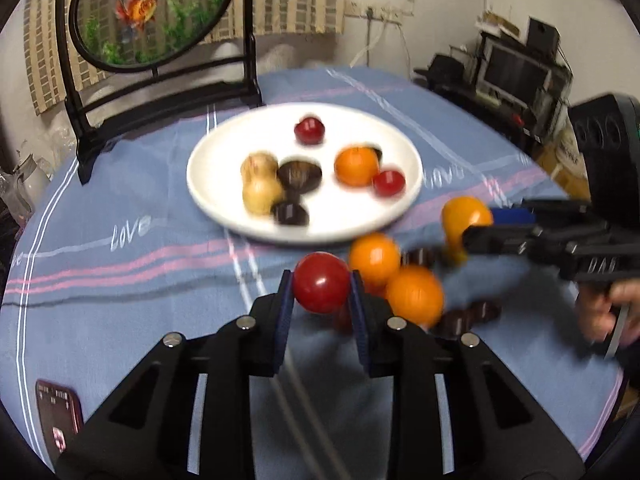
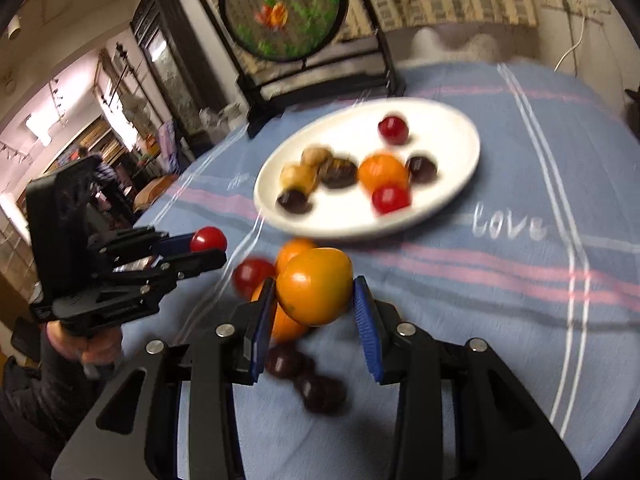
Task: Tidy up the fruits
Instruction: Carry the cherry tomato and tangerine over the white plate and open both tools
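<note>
My left gripper (image 1: 322, 290) is shut on a red fruit (image 1: 321, 288) and holds it above the blue cloth, near the white plate (image 1: 208, 196). My right gripper (image 2: 314, 298) is shut on an orange fruit (image 2: 314, 286), lifted above the loose pile. The plate holds two red fruits, an orange fruit (image 1: 356, 166), tan fruits (image 1: 260, 180) and dark ones. Two orange fruits (image 1: 414, 294) and dark fruits (image 1: 466, 318) lie on the cloth before the plate. The left gripper with its red fruit (image 2: 208, 239) also shows in the right wrist view.
A black framed round fish picture (image 1: 152, 12) stands behind the plate. A phone (image 1: 58, 416) lies at the near left on the blue striped tablecloth (image 1: 120, 280). Shelves with electronics (image 1: 516, 68) stand at the far right.
</note>
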A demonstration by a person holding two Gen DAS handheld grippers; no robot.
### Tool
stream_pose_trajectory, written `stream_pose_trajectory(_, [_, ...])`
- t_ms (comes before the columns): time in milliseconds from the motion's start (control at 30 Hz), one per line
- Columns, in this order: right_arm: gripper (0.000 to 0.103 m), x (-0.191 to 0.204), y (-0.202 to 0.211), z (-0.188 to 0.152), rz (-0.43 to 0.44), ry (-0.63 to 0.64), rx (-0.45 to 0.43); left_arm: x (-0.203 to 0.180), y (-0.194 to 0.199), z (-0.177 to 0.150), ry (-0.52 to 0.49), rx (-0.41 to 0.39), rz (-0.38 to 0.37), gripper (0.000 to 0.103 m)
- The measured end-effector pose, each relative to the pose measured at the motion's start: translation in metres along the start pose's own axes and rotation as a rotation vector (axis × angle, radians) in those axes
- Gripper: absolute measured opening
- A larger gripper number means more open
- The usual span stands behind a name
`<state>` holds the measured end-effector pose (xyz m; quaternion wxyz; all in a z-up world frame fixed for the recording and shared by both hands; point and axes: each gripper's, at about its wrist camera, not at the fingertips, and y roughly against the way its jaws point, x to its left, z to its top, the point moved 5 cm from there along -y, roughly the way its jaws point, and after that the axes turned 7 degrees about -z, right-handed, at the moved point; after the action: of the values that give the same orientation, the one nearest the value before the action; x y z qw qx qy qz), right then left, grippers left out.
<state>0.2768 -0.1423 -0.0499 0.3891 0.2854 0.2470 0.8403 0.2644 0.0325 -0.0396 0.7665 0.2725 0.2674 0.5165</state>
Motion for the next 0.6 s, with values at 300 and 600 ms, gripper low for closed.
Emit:
stream_pose_trajectory(300, [0.039, -0.045, -0.038, 0.054, -0.135, -0.127, -0.11, 0.015, -0.05, 0.063, 0.121, -0.031, 0.034, 0.028])
stream_pose_trajectory(600, [0.055, -0.037, -0.032, 0.059, -0.146, -0.06, -0.105, 0.032, -0.041, 0.063, 0.161, -0.072, 0.117, 0.086])
